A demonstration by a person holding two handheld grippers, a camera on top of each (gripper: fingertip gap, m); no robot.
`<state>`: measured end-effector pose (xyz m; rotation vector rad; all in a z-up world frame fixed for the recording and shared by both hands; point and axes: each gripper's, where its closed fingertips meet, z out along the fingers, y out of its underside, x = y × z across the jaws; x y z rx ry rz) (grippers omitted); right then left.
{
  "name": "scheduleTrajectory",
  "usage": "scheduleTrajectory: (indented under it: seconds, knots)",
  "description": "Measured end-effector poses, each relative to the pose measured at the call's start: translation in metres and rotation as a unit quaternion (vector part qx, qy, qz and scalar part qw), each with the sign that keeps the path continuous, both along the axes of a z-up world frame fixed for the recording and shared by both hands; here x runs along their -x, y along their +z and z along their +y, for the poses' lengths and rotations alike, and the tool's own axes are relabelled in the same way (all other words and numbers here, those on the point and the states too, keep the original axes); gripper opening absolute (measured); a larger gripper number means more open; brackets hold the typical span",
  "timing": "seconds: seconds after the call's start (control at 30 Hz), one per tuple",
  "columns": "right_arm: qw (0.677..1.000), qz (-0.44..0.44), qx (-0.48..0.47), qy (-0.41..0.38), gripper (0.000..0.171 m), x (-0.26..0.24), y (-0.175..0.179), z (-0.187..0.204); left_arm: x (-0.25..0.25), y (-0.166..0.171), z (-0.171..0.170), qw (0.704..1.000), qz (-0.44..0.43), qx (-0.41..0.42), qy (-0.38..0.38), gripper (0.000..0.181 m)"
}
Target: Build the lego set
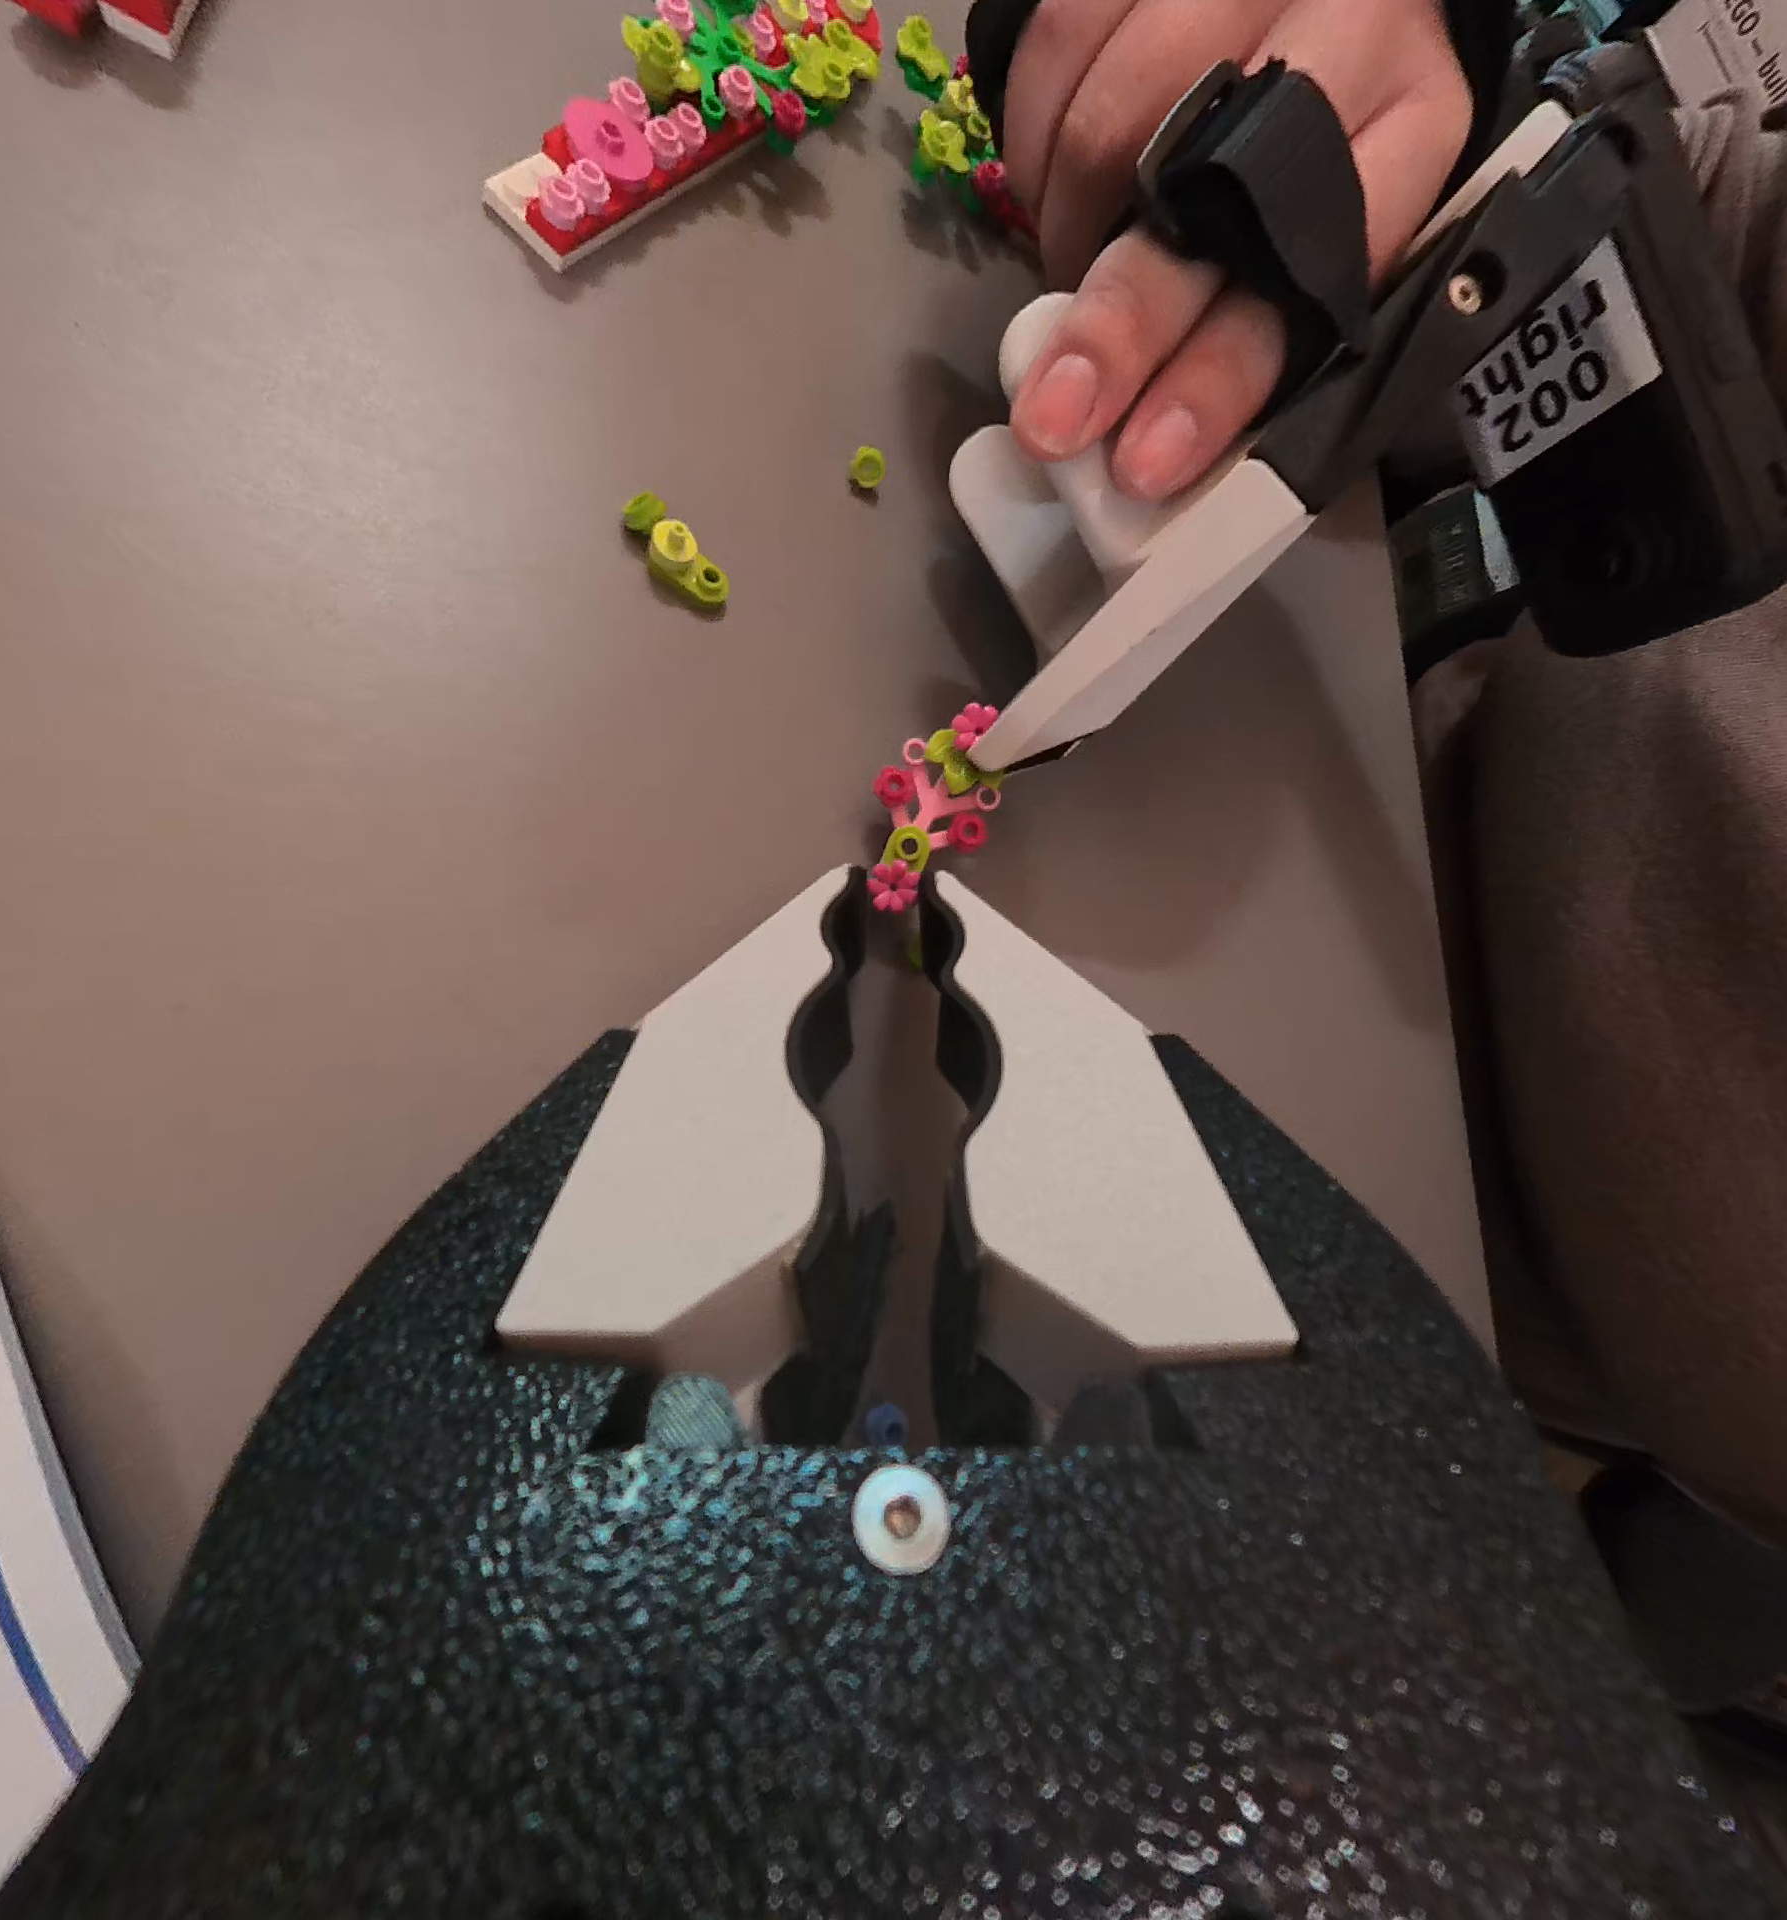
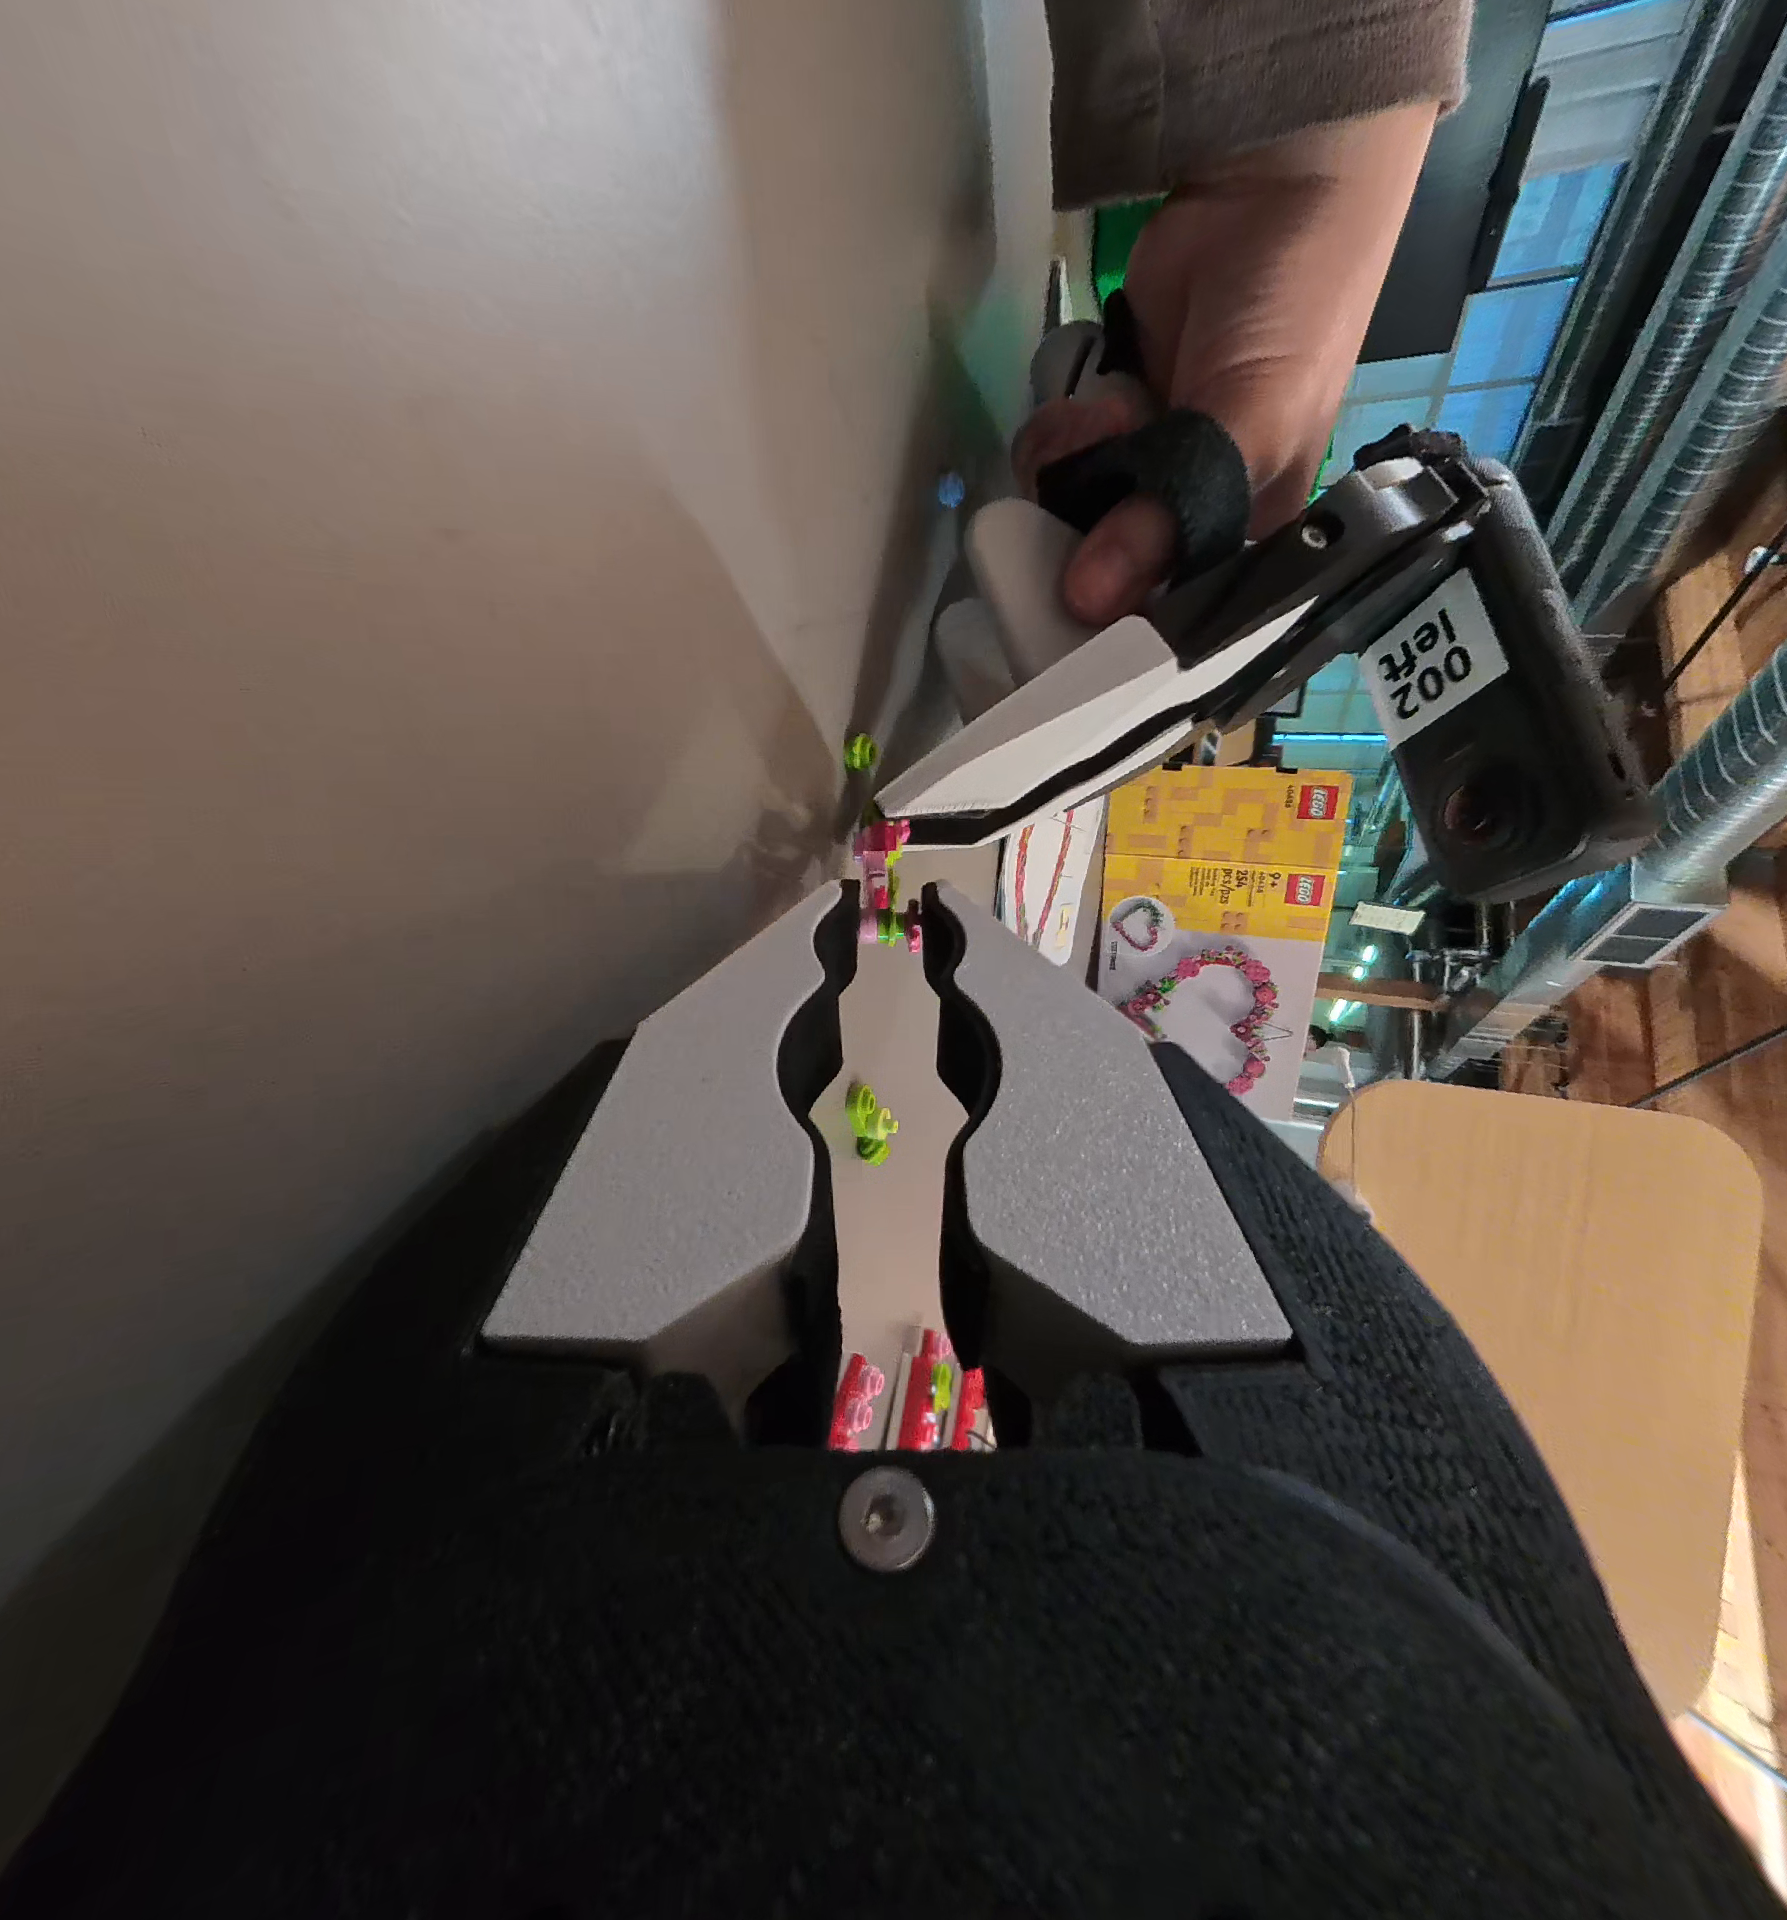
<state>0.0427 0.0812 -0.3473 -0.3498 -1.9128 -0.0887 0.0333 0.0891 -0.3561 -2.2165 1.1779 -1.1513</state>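
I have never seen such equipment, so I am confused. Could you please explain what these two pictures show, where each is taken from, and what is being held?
There is no robot. A person holds a hand-operated two-finger tool in each hand, and each one carries a camera looking along its fingers.

The left wrist view shows the left tool from behind, with the right tool and the hand holding it beyond. The right wrist view is the reverse, tilted sideways.

Both pinch a small pink branch piece with flowers and green leaves, one at each end, above a grey table.

On the table lie loose green pieces and a red and white strip with flowers. The set's box stands behind.
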Motion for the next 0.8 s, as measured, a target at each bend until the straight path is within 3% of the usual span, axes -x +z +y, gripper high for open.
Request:
scheduleTrajectory:
  seconds: [0.27, 0.8]
  knots:
    - [0.999, -0.012, 0.029, -0.014, 0.020, 0.005, -0.003, 0.004, 0.000, 0.000, 0.000, 1.000, 0.005, 0.017, -0.004, 0.008]
    - [0.998, -0.040, 0.043, -0.037, 0.011, 0.014, -0.008, 0.010, 0.005, -0.001, 0.003, 0.997, 0.045, 0.038, 0.045, 0.008]
